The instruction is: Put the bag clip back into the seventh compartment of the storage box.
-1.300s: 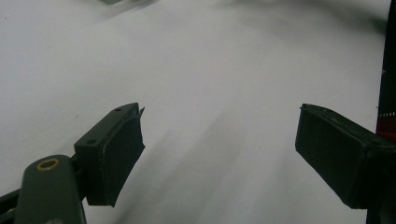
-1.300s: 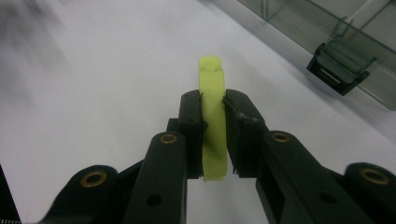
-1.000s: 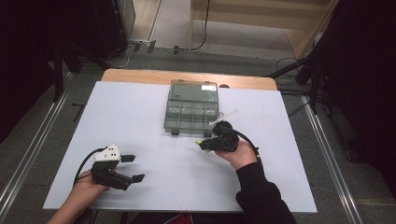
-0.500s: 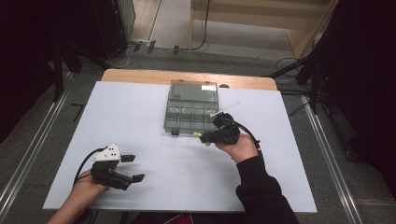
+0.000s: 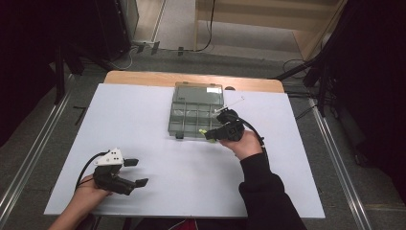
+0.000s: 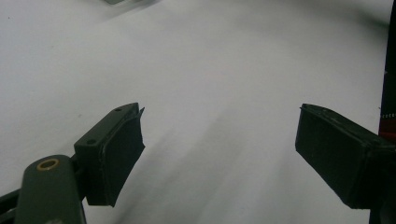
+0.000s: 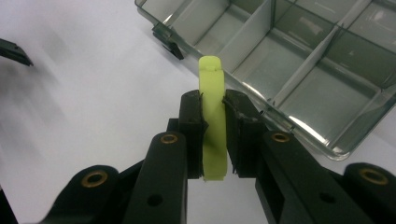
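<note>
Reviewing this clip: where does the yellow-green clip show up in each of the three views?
High view: the yellow-green clip sits at the right tool tip, at the near edge of the divided box.
Right gripper view: centre, clamped upright between the jaws.
Left gripper view: not in it; open jaws over the white table.
Shared landmark: the divided box.
</note>
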